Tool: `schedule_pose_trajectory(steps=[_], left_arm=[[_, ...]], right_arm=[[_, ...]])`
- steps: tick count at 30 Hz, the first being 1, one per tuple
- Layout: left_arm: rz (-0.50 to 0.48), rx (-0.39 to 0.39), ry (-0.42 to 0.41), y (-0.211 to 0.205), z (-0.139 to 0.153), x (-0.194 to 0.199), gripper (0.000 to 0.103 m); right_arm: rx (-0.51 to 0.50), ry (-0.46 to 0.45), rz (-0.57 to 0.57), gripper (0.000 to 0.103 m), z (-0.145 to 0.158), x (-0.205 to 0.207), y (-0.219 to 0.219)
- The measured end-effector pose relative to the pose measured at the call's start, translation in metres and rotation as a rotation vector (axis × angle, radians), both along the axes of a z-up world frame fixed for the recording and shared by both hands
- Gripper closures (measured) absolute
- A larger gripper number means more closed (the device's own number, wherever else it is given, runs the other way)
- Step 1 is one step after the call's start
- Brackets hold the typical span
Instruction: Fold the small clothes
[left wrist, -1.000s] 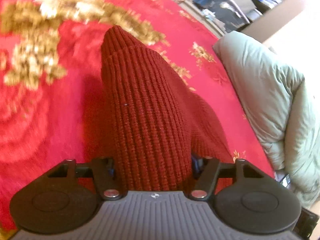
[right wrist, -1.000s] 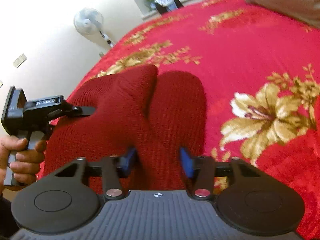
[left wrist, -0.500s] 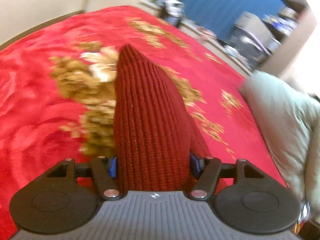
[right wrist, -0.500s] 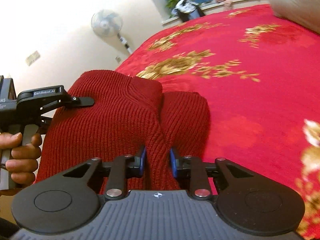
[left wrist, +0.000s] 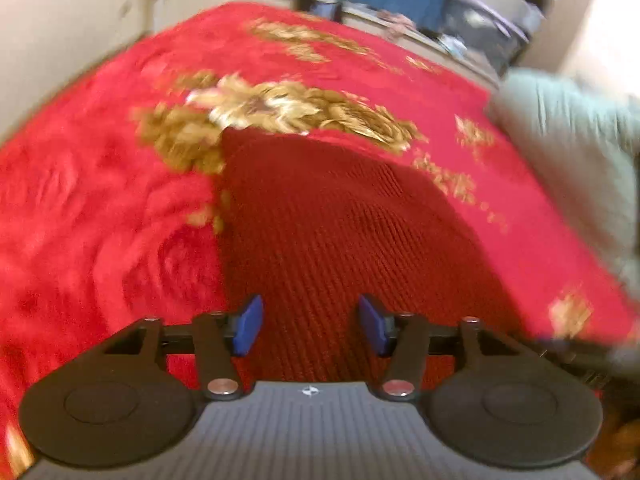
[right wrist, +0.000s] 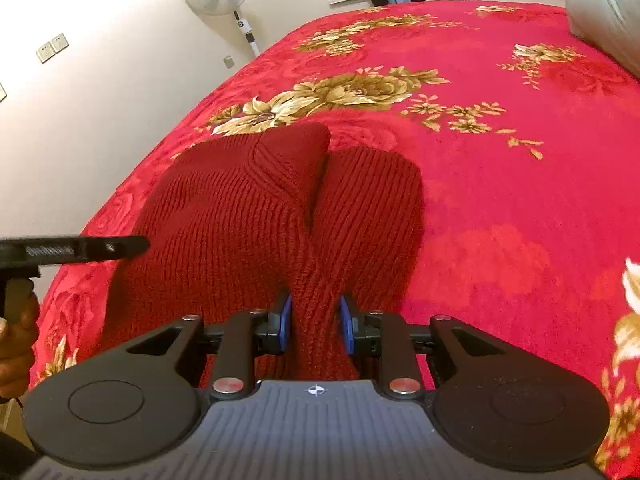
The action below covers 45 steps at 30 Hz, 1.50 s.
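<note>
Dark red ribbed knit garment [right wrist: 248, 216] lying on the red floral blanket [right wrist: 500, 208], filling the centre and lower centre of both wrist views. In the right wrist view a bunched ridge of the knit runs down from mid-frame into the right gripper [right wrist: 316, 326]; its blue pads [right wrist: 285, 325] stand against either side of the ridge, and the jaws are opening, so the hold is already slackening. In the left wrist view, which is motion-blurred, the left gripper [left wrist: 311, 326] has its jaws apart and closing, the pads [left wrist: 249, 325] clear of the flat knit that lies beneath and between them, so nothing is gripped there. The same left gripper enters the right wrist view as a black bar [right wrist: 80, 249] at the left edge, its tip just at the garment's left border, with part of a hand [right wrist: 16, 344] below it. Risks, as judged: the ridge may slip out before the fold is laid, letting the doubled layer at upper centre spring open; the closing left jaws may pinch only one layer, or catch the plush blanket along with the knit; a pull by one gripper alone would skew the fold line.
</note>
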State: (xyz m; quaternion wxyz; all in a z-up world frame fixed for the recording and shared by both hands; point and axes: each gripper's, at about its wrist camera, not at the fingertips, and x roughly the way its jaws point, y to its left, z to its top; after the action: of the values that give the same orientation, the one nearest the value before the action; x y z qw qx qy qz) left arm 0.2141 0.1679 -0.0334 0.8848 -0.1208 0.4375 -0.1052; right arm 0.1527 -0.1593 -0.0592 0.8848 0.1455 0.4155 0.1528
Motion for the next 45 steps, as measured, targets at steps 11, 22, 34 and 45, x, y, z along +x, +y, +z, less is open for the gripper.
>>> schedule_pose_trajectory(steps=[11, 22, 34, 45], left_arm=[[0.05, -0.282, 0.186, 0.017, -0.029, -0.045, 0.07], [0.094, 0.141, 0.004, -0.009, 0.018, -0.118, 0.02], [0.197, 0.35, -0.323, -0.102, 0.036, -0.28, 0.0], [0.214, 0.327, -0.241, -0.125, 0.014, -0.249, 0.0]], right_arm=[[0.153, 0.014, -0.041, 0.087, -0.005, -0.026, -0.032], [-0.055, -0.066, -0.008, 0.06, 0.002, -0.074, -0.033], [-0.108, -0.272, -0.112, 0.022, 0.041, -0.194, -0.04], [-0.237, -0.265, -0.061, 0.022, 0.017, -0.169, -0.009]])
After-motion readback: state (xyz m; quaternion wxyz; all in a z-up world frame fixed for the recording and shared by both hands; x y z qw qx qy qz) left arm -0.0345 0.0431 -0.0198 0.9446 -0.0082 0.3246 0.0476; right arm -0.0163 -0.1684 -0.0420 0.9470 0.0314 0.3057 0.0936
